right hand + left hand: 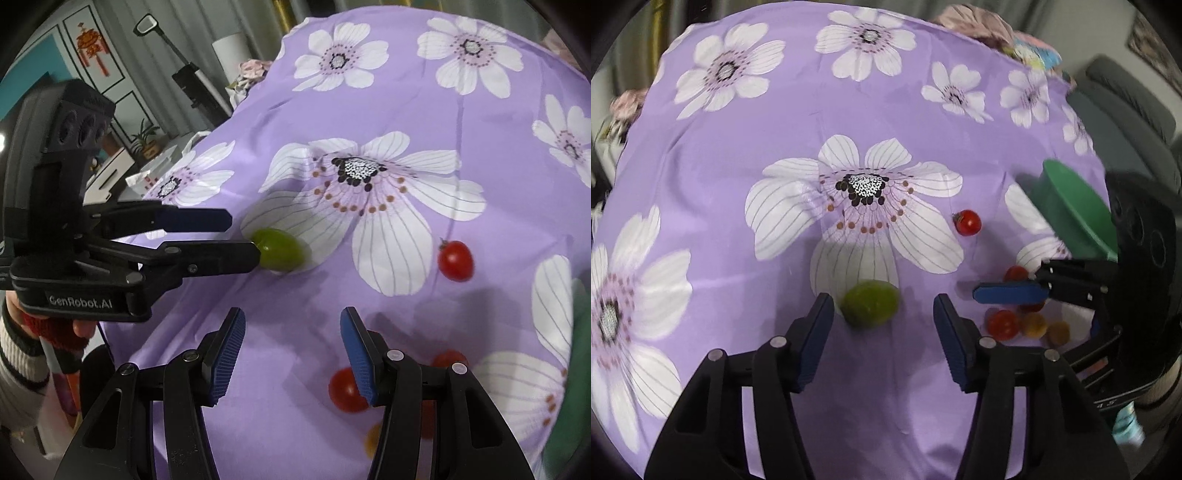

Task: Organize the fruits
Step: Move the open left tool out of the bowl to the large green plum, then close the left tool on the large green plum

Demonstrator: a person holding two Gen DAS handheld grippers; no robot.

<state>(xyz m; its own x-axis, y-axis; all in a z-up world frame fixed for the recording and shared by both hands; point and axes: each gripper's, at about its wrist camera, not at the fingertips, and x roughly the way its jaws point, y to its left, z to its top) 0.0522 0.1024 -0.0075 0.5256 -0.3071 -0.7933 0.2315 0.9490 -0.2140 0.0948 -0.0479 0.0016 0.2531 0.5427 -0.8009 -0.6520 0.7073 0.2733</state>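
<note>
A green oval fruit (870, 302) lies on the purple flowered cloth (775, 147), just ahead of and between the tips of my left gripper (884, 306). The jaws stand apart and neither pad presses the fruit. In the right wrist view the left gripper (245, 236) reaches in from the left, its tips at the green fruit (282, 249). My right gripper (291, 325) is open with only cloth between its fingers. A red cherry tomato (345, 389) lies by its right finger, partly hidden. One lone red tomato (968, 222) (455, 260) sits further out.
A green bowl (1071, 206) stands at the right, beyond the right gripper (1027, 280). Near it lie a red tomato (1004, 324) and small yellow-orange fruits (1034, 325). A hand and striped sleeve (22, 354) hold the left gripper. The cloth's left edge (207, 147) drops toward room furniture.
</note>
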